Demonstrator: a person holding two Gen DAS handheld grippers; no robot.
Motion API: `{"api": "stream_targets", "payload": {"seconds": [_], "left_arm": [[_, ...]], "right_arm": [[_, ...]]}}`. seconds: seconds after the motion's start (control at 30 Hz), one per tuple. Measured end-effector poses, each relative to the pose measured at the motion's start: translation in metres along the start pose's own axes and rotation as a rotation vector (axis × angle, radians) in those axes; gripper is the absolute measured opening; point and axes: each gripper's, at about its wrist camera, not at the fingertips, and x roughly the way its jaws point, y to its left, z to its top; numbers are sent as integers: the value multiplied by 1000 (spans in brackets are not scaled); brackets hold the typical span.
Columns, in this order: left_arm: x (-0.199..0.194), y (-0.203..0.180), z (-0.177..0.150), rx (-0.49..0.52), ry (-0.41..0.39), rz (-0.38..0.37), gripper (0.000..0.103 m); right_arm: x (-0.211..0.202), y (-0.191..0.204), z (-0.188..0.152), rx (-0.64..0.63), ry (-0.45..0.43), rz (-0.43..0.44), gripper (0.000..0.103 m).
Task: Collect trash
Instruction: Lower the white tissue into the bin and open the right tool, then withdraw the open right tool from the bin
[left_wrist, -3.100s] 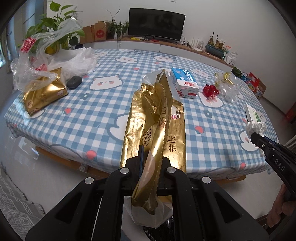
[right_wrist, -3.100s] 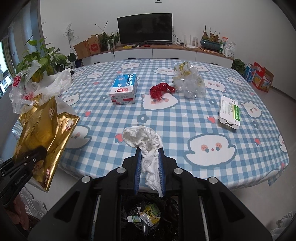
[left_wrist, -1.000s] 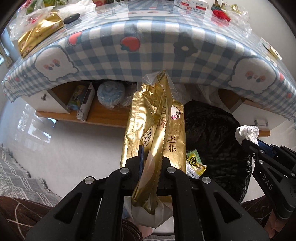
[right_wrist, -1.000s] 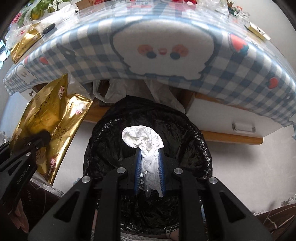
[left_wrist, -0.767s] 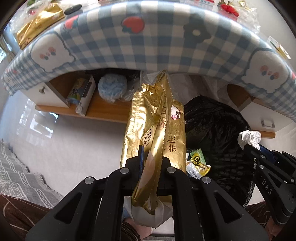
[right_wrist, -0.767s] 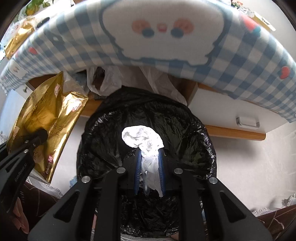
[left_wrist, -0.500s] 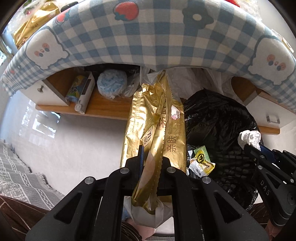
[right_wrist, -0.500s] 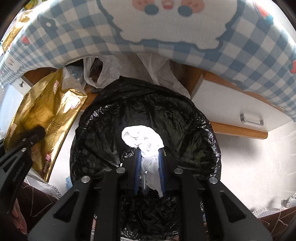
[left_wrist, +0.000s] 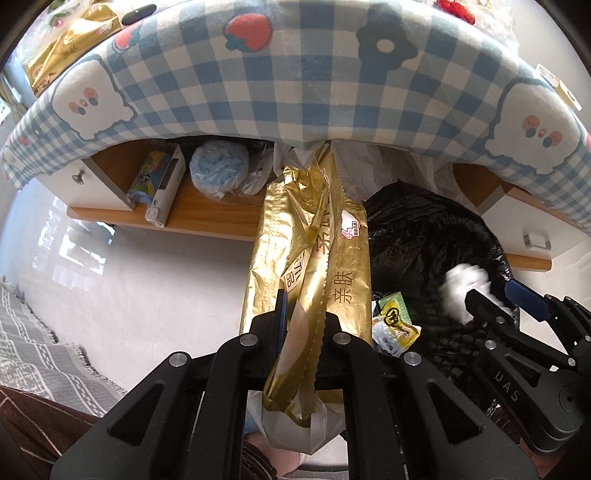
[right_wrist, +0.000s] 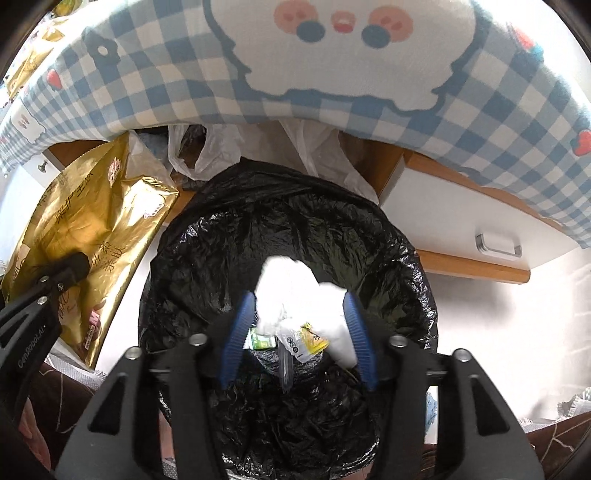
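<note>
My left gripper (left_wrist: 301, 317) is shut on a long gold foil wrapper (left_wrist: 314, 236), which stands upright to the left of the black bin bag (left_wrist: 424, 240). In the right wrist view my right gripper (right_wrist: 299, 321) hangs over the bin bag's mouth (right_wrist: 288, 229) and its jaws are opening. A crumpled white tissue (right_wrist: 295, 284), blurred, sits loose between the blue pads (right_wrist: 240, 325). A yellow-green packet (right_wrist: 306, 341) lies in the bag below. The gold wrapper (right_wrist: 92, 229) and left gripper (right_wrist: 70, 266) show at the left edge. The right gripper (left_wrist: 495, 295) and tissue (left_wrist: 461, 284) appear at the right in the left wrist view.
The table's blue checked cloth (left_wrist: 295, 74) overhangs the bin. Beneath it a wooden shelf (left_wrist: 184, 214) holds boxes and a blue bundle. White plastic bags (right_wrist: 207, 147) sit behind the bin, a white drawer (right_wrist: 498, 245) to its right, a grey rug (left_wrist: 37, 350) at left.
The right jaws have parted and the tissue, gripped before, now sits loose and blurred between them over the bin. The left gripper keeps its hold on the gold wrapper.
</note>
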Motion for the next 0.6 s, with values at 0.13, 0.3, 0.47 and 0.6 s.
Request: {"api": "stream_targets", "payload": {"seconds": [0.13, 0.3, 0.47, 0.6], "left_arm": [[-6, -4, 0, 6, -13, -8, 8], [-20, -10, 2, 12, -38, -31, 8], [-38, -23, 1, 54, -67, -47, 8], [-45, -33, 3, 71, -79, -58, 8]], "right_arm": [[-9, -5, -1, 9, -20, 5, 64], [-23, -18, -1, 41, -48, 13, 77], [-40, -38, -4, 64, -80, 2, 88], [-54, -57, -10, 99, -99, -26, 93]]}}
